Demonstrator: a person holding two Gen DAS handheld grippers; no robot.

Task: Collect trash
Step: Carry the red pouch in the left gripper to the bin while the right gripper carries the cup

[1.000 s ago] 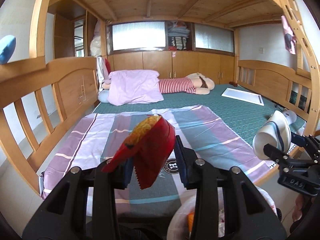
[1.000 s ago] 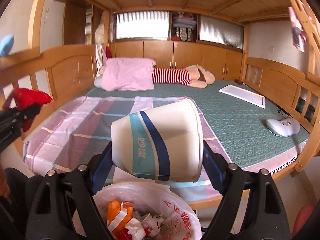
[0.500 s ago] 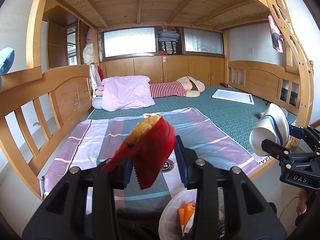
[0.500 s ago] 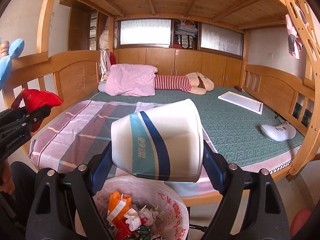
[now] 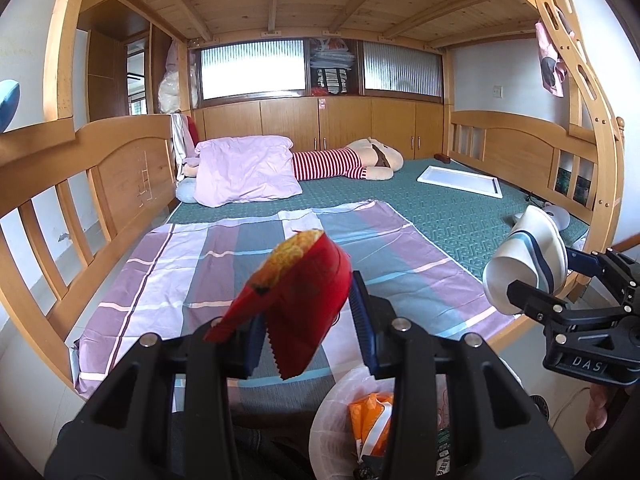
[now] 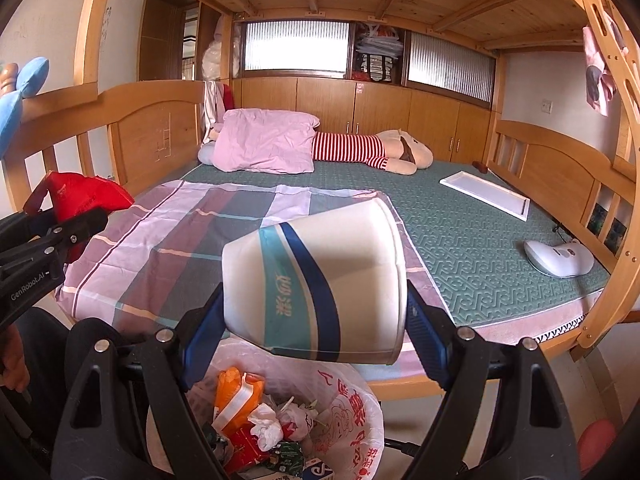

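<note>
Your right claw (image 6: 314, 316) pinches the cup (image 6: 316, 284) on its side just above the bin (image 6: 352, 412), and your left claw (image 5: 306, 324) pinches the red wrapper (image 5: 298, 304), with the bin below and to its right. If you let go now, the wrapper will likely flutter past the rim and the cup may bounce off the heaped trash. The bed (image 6: 408, 380) edge crowds the far side; the clear room lies straight down.

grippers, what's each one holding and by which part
The left gripper holds a red snack bag, pinched across its lower end. The right gripper holds a paper cup lying sideways, clamped across base and rim.
</note>
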